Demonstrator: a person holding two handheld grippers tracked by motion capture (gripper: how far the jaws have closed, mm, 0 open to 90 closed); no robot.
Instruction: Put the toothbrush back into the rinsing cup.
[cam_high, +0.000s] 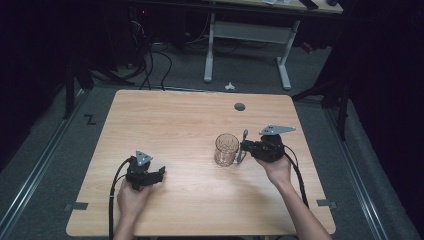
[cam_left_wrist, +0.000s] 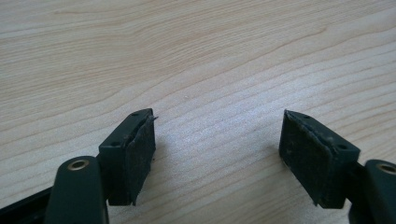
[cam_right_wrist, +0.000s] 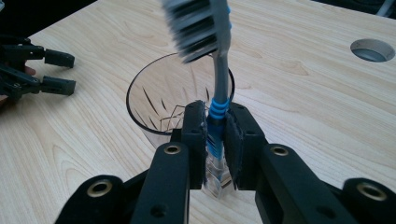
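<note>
A clear cut-glass tumbler (cam_high: 226, 149) stands upright right of the table's middle. Just right of it, my right gripper (cam_high: 243, 148) is shut on a toothbrush (cam_high: 243, 145) held upright. In the right gripper view the pads (cam_right_wrist: 200, 135) clamp the blue-ribbed, clear handle of the toothbrush (cam_right_wrist: 217, 112), its grey bristle head pointing up, with the tumbler (cam_right_wrist: 163, 105) right behind it. My left gripper (cam_high: 161, 174) rests low over the table near the front left, open; in the left gripper view its pads (cam_left_wrist: 140, 156) stand wide apart over bare wood.
The light wooden table (cam_high: 165, 120) has a round cable hole (cam_high: 240, 106) near its far edge. A white-legged desk frame (cam_high: 247, 45) and cables lie on the floor beyond. Dark floor and rails flank both sides.
</note>
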